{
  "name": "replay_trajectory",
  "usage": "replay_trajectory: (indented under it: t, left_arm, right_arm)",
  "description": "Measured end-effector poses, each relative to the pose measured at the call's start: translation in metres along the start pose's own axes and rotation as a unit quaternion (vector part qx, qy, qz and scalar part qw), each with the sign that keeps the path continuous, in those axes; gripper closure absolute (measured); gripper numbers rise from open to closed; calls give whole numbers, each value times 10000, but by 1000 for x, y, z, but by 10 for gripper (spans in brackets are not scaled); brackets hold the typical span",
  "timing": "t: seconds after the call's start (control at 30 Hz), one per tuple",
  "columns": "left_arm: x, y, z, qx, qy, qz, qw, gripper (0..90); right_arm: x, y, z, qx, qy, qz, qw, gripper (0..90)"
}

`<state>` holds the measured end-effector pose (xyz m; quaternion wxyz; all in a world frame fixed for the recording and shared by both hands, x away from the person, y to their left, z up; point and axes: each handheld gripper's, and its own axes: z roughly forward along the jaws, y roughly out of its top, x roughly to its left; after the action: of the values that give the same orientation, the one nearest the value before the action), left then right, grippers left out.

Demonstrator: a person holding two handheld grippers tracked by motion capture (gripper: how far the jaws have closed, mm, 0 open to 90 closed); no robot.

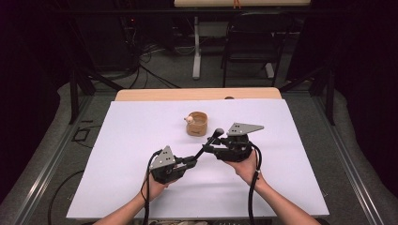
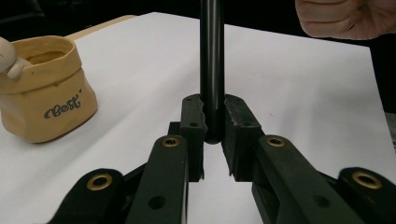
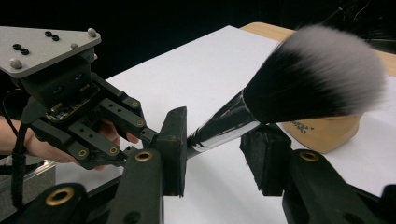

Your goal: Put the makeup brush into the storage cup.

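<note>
A makeup brush [image 1: 211,140] with a black handle and a fluffy black-and-white head [image 3: 317,70] hangs level above the white sheet. My left gripper [image 1: 191,161] is shut on the butt end of the handle [image 2: 211,70]. My right gripper [image 1: 210,149] faces it, its jaws standing on either side of the silver ferrule [image 3: 215,133]. The left pad [image 3: 173,149] is at the ferrule, and the right pad [image 3: 266,158] stands apart from it. A small tan sack-shaped pot [image 1: 197,123] sits just behind the brush head.
A white sheet [image 1: 141,140] covers the wooden table, with bare room to the left, right and front of the hands. The pot [image 2: 46,88] bears the script word "Best" and a small pale figure on its rim. Beyond the table's far edge stand a chair and cables.
</note>
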<state>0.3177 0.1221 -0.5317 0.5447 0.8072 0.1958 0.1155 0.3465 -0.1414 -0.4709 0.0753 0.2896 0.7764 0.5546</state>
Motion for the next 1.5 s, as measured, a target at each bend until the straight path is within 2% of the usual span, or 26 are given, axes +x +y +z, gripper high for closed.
replay_trajectory:
  t: [0.2,0.37,0.47,0.6,0.67,0.83,0.9,0.97,1.03,1.2,1.27,1.37,1.5]
  left_arm:
    - [-1,-1,2,103,21,49,9999,792]
    - [-4,-1,8,192,-12,85,9998,791]
    - [-5,-1,13,263,-26,86,9996,788]
    - [-7,-1,16,368,42,139,9992,763]
    - [-5,-1,16,410,66,98,9991,700]
    - [-4,0,15,447,200,-28,9988,441]
    - [-1,1,13,395,99,-82,9991,347]
    - [0,2,11,332,160,-67,9993,247]
    - [1,3,8,295,197,-146,9993,178]
    - [7,4,2,292,314,-256,9988,118]
    - [8,7,-2,318,420,-291,9982,68]
    - [10,8,-10,311,433,-360,9979,35]
    - [13,8,-20,321,491,-336,9977,2]
  right_arm:
    - [-1,-2,1,-96,136,208,9996,662]
    - [1,-2,0,-205,378,317,9986,740]
    - [1,-2,0,-205,490,316,9981,766]
    - [3,-1,1,-167,500,247,9983,773]
    - [4,0,0,-146,492,174,9985,774]
    - [6,2,-3,-108,344,-15,9993,774]
    - [5,3,-4,-75,285,-77,9995,774]
    - [5,3,-5,-55,212,-140,9997,774]
    - [5,3,-6,-9,160,-213,9996,774]
    - [6,5,-7,37,68,-322,9995,774]
    - [6,5,-7,60,23,-346,9994,774]
    - [6,6,-8,141,-38,-419,9990,774]
    - [5,5,-8,181,-77,-440,9988,774]
